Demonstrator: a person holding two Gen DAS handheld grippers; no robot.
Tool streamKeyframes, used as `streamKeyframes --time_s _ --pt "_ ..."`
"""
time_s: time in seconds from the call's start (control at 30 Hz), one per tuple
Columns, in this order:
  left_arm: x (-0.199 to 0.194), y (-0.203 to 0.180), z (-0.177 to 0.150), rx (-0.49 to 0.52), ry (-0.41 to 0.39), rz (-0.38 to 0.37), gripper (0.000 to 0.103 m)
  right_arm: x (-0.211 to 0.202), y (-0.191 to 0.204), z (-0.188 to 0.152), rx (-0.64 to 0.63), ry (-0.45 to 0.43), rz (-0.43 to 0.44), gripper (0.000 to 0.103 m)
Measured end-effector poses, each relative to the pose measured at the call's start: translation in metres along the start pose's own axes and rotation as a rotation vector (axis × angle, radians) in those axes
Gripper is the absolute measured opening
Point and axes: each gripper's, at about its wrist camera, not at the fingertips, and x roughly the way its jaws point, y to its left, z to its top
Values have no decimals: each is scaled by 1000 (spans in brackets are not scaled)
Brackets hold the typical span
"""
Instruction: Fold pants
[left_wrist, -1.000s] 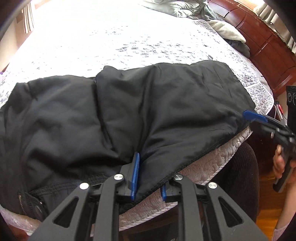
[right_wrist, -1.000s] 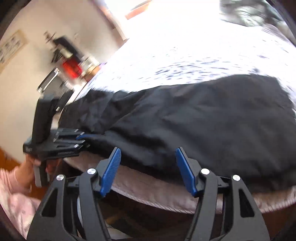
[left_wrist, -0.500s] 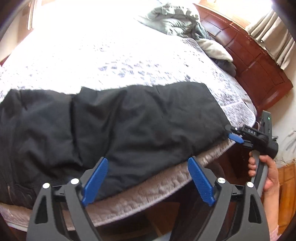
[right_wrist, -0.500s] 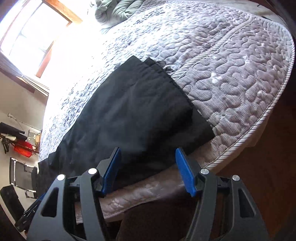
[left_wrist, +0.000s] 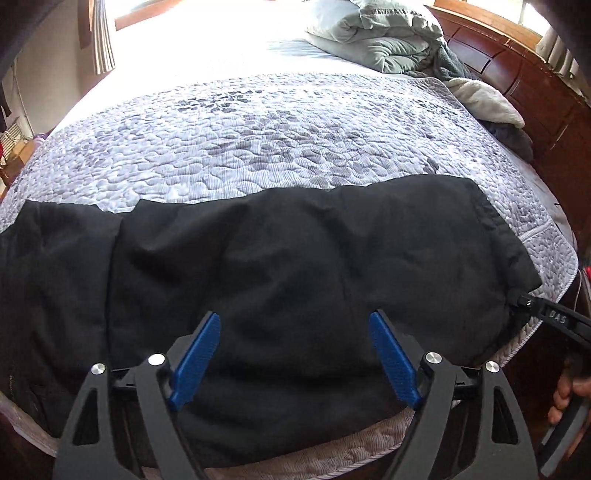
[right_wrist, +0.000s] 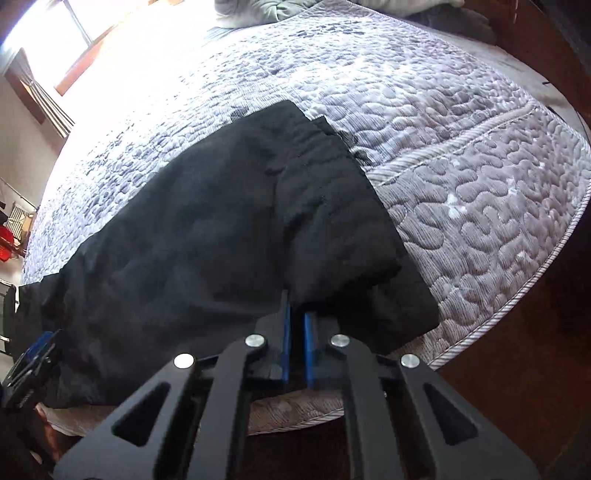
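The black pants (left_wrist: 295, 280) lie along the near edge of the bed (left_wrist: 280, 147), on its grey quilted cover, already doubled lengthwise so that one leg rests on the other. In the left wrist view they fill the lower half of the picture. The waist end is toward 9 o'clock and the hem end toward 3 o'clock.

The left gripper (left_wrist: 295, 354) hangs over the middle of the garment. Its jaws stand wide and are closing at this moment. Only flat cloth lies below them, and the blue pads do not press on anything.

The right gripper (right_wrist: 297, 332) is at the hem end, and its jaws are closed tight on the hem edge. A small ridge of fabric rises from between the blue pads. In the left wrist view this same tool shows at about 4 o'clock, with a hand (left_wrist: 565, 398) around its handle.

The fabric looks thin, soft and light, with a slightly smooth surface. I judge that it will sag and slide, not keep any shape. So a good hold is at the edges, with both layers pinched together: the hem corner on one side and the near long edge or the waist on the other. A hold on only the top layer would probably pull the legs apart.
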Motion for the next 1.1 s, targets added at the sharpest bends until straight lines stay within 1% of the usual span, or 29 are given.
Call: streamKeyframes --time_s 0.1,0.17,0.3,0.33,0.37,0.4,0.43,0.47,0.53,0.6,0.67,0.73,0.8,0.93,1.0,1.03,1.07,1.1 --pt "2 0 -1 -15 1 5 82 -31 -5 -2 7 -61 42 3" --pt "2 0 -1 -21 -7 0 83 -35 -13 -8 23 -56 41 3" --pt "11 -7 -3 6 19 4 83 15 -28 -22 68 62 20 5" --pt "13 -9 -4 23 26 8 83 22 -32 -27 80 65 32 7" --pt "12 -11 -5 35 26 11 83 19 -31 -32 88 53 37 9" --pt "10 -12 -7 47 21 8 83 15 -32 -33 100 44 45 12" --pt "8 -12 -7 54 13 3 83 12 -34 -34 111 44 53 23" --pt "5 -12 -8 59 9 -3 83 6 -37 -35 124 39 58 37" --pt "1 -11 -8 55 8 -20 83 -6 -44 -37 155 32 56 43" --pt "-1 -11 -7 40 6 -42 84 -12 -54 -40 210 43 72 44" --pt "-1 -15 -6 31 12 -55 84 -11 -63 -43 255 58 90 47" --pt "1 -20 -7 35 19 -66 84 -6 -66 -42 271 79 88 47" --pt "4 -26 -7 44 28 -72 84 -1 -65 -41 281 89 124 47" --pt "13 -33 -7 50 42 -70 85 16 -58 -36 299 108 134 47" --pt "18 -34 -6 55 50 -63 85 17 -56 -30 287 94 141 41" --pt "20 -34 -6 57 51 -58 85 17 -56 -27 283 82 155 28" --pt "21 -34 -5 55 51 -53 85 16 -57 -23 281 73 171 18" --pt "23 -34 -4 51 51 -49 85 13 -56 -17 269 59 183 15"
